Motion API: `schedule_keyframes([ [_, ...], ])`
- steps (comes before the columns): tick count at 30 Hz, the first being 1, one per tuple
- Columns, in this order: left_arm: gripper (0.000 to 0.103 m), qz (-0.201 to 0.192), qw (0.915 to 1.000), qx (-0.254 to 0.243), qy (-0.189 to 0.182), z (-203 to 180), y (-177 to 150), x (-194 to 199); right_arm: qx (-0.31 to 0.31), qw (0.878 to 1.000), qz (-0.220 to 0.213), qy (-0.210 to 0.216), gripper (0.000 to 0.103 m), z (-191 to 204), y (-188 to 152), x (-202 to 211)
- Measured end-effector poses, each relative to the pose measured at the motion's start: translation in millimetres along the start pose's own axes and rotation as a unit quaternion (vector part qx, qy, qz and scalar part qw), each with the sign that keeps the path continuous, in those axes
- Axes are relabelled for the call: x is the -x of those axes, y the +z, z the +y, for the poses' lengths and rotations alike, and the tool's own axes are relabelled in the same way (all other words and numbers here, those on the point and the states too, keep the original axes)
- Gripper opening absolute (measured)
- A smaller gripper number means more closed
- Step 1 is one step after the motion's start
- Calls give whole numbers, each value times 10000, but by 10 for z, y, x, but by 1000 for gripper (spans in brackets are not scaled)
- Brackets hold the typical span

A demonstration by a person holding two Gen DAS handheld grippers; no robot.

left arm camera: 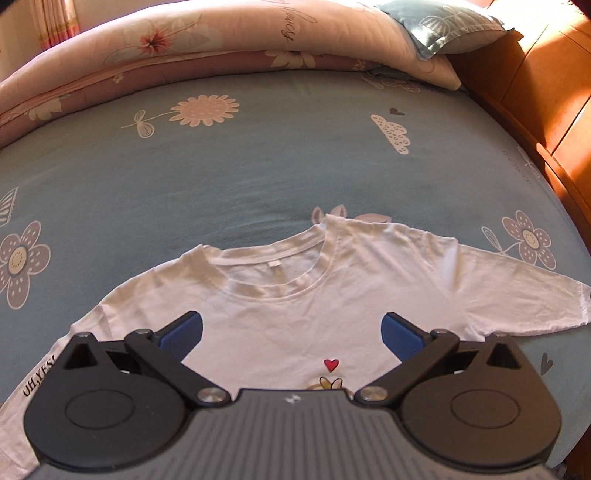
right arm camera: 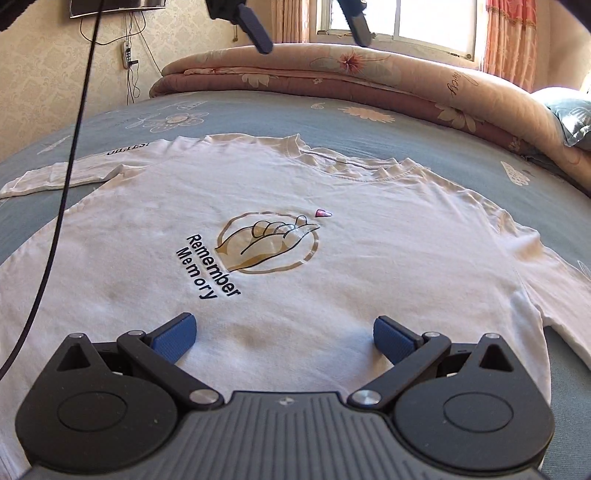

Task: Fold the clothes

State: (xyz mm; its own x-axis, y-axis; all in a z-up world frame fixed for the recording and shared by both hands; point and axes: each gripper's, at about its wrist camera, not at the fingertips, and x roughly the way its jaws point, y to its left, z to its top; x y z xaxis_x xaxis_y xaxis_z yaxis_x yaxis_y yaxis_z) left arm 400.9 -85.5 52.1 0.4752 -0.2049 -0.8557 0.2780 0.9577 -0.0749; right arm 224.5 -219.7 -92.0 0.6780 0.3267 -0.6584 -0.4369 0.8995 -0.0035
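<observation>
A white T-shirt [left arm camera: 332,291] lies spread flat, front up, on the blue flowered bed sheet [left arm camera: 258,166]. Its chest print reads "Remember Memory" beside a hand drawing [right arm camera: 266,242]. Both sleeves are spread out. My left gripper [left arm camera: 291,332] hangs open above the upper chest, just below the collar [left arm camera: 280,273], holding nothing. My right gripper [right arm camera: 282,338] is open over the shirt's [right arm camera: 332,258] lower body, below the print, also holding nothing. The left gripper's fingers [right arm camera: 258,29] show at the top of the right wrist view, spread apart.
A rolled pink floral quilt [left arm camera: 221,44] lies along the far side of the bed, with a blue pillow [left arm camera: 443,26] at its end. An orange wooden headboard [left arm camera: 546,92] stands on the right. A black cable [right arm camera: 70,166] hangs across the right wrist view.
</observation>
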Motion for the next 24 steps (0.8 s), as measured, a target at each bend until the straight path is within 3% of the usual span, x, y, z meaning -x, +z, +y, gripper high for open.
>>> schedule_keyframes([
  [8, 102, 200, 9922, 1207, -246, 743, -931, -463, -37, 10000, 18, 51, 103, -32, -30, 27],
  [12, 102, 264, 9834, 1794, -43, 1108, -1243, -537, 1, 10000, 32, 53, 103, -33, -40, 45],
  [17, 102, 125, 9773, 2111, 146, 1354, -1444, -361, 4, 9999, 63, 80, 103, -48, -35, 44],
  [24, 102, 84, 9778, 2090, -122, 1183, -1676, -197, -8, 10000, 55, 66, 103, -47, -51, 53],
])
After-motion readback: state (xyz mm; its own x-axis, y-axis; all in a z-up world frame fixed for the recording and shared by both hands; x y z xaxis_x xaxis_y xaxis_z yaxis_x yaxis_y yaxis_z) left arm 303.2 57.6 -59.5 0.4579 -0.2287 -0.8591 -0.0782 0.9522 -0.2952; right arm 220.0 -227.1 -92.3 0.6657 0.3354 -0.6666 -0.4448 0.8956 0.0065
